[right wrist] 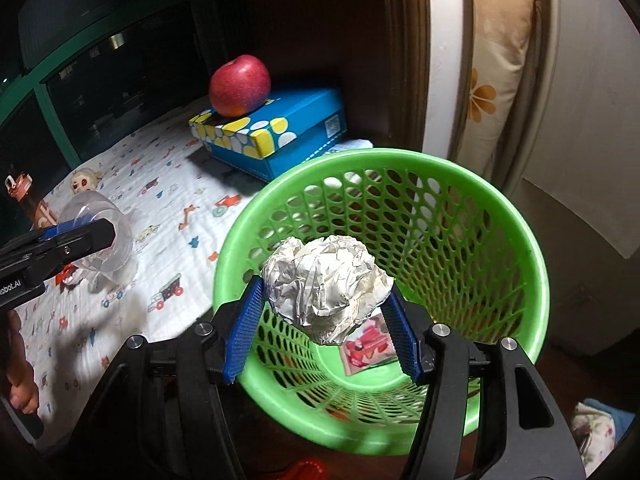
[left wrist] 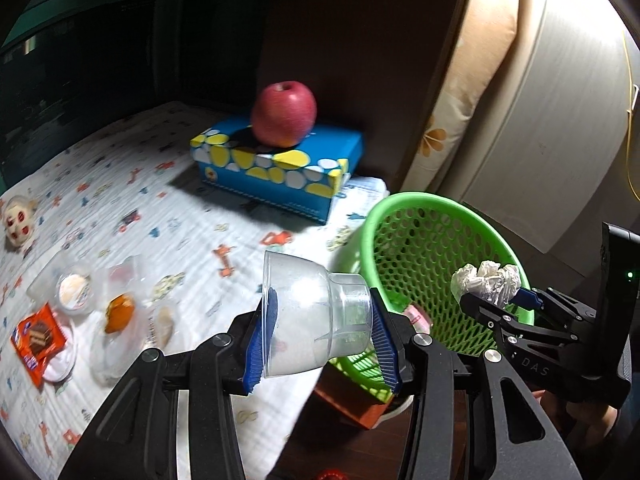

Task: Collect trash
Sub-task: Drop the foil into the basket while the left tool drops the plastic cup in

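Note:
My left gripper (left wrist: 320,336) is shut on a clear plastic cup (left wrist: 308,312) lying sideways between its blue pads, held above the table edge just left of the green mesh bin (left wrist: 424,248). My right gripper (right wrist: 322,320) is shut on a crumpled foil ball (right wrist: 324,284) and holds it over the open mouth of the green bin (right wrist: 500,216). A pink wrapper (right wrist: 366,344) lies in the bin's bottom. The foil ball (left wrist: 486,280) and right gripper (left wrist: 496,298) also show in the left wrist view, and the cup (right wrist: 100,236) in the right wrist view.
A red apple (left wrist: 284,114) sits on a blue tissue box (left wrist: 276,168) at the back of the patterned cloth (left wrist: 160,216). Clear cups and lids (left wrist: 76,288), an orange snack wrapper (left wrist: 38,340) and a small doll (left wrist: 18,224) lie at left. A cushion (left wrist: 468,72) stands behind the bin.

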Available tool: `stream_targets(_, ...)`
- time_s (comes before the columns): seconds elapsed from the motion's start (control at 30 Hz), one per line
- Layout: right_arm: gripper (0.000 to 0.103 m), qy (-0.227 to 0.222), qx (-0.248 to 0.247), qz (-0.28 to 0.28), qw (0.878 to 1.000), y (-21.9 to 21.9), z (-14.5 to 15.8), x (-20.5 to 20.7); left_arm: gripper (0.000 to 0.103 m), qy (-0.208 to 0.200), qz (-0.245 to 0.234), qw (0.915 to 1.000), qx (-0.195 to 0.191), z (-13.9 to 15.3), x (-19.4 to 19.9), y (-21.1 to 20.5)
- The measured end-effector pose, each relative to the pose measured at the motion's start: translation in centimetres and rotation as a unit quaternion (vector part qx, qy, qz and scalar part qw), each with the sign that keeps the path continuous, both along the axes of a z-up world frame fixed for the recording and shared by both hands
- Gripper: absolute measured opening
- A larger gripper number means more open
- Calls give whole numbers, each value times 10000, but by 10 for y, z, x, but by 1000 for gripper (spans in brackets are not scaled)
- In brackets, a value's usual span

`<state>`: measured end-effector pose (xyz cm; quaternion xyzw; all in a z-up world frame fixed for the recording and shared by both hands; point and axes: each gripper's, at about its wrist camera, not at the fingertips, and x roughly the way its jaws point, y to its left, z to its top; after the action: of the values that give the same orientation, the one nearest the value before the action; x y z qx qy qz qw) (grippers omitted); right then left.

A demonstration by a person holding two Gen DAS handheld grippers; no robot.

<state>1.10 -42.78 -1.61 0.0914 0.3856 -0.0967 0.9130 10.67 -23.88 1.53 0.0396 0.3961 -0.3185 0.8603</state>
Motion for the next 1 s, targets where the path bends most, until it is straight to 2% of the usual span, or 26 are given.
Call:
stream_targets(0.37,61,40,29,-356,9994,-36,-5,-14,44,4,-627,9980,82,-3,-8,-61)
stream_targets(0.53,65,24,38,-462,9989,-46,-5,-23,44,55,-820,9966,104,-6,-11,-80)
stream_targets(0.63,69,2,57,-530,9986,-52,-5,-29,44,103,-888,9959,110,-8,-11,-88)
stream_targets(1.0,71,-74,72,-669,9977,-64,-1,-49,44,269,-1034,9941,191,-19,-11,-111)
